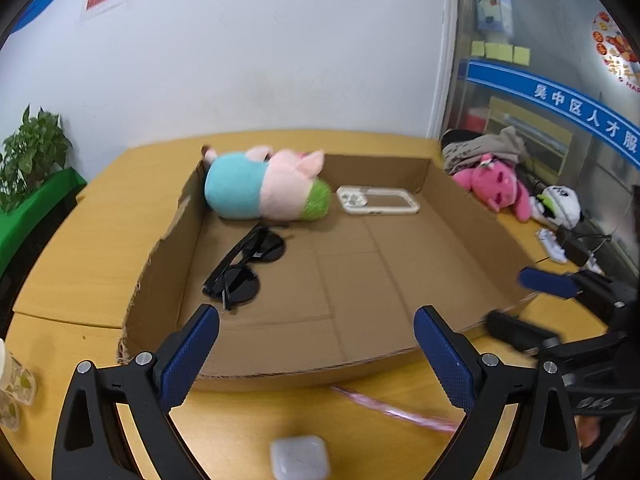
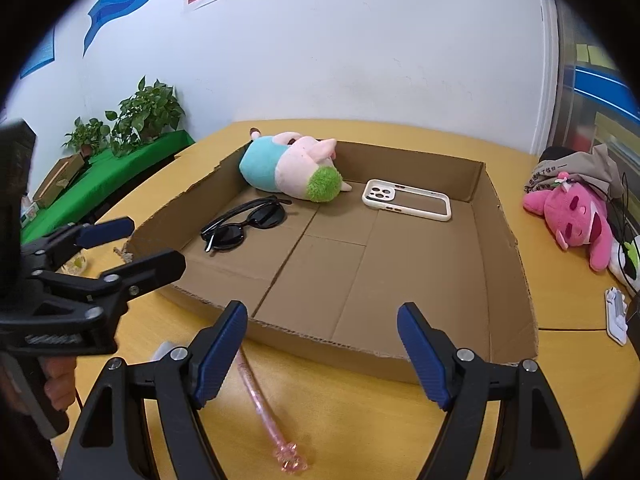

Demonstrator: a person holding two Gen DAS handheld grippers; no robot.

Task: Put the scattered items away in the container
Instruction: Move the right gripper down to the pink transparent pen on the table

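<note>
A shallow cardboard tray point(image 1: 400, 280) point(image 2: 440, 280) lies on the yellow table. It holds a pink and blue plush toy point(image 1: 264, 188) point(image 2: 288, 168), black sunglasses point(image 1: 248, 264) point(image 2: 248, 224) and a white phone case point(image 1: 378, 200) point(image 2: 406, 200). Outside the tray's near wall lie a pink plastic wand point(image 1: 392, 408) point(image 2: 256, 396) and a small white square case point(image 1: 300, 458). My left gripper point(image 1: 320, 352) point(image 2: 136, 246) hovers open above the white case, with nothing between its fingers. Beside the wand, my right gripper point(image 2: 322, 348) point(image 1: 524, 306) is open and holds nothing.
A pink plush point(image 1: 496, 188) point(image 2: 576, 220), a grey cloth bag point(image 2: 576, 168) and a white toy point(image 1: 560, 204) lie right of the tray. Potted plants point(image 2: 140, 116) stand on a green-covered bench point(image 2: 100, 188) at the left. A glass jar point(image 1: 12, 392) sits near the table's left edge.
</note>
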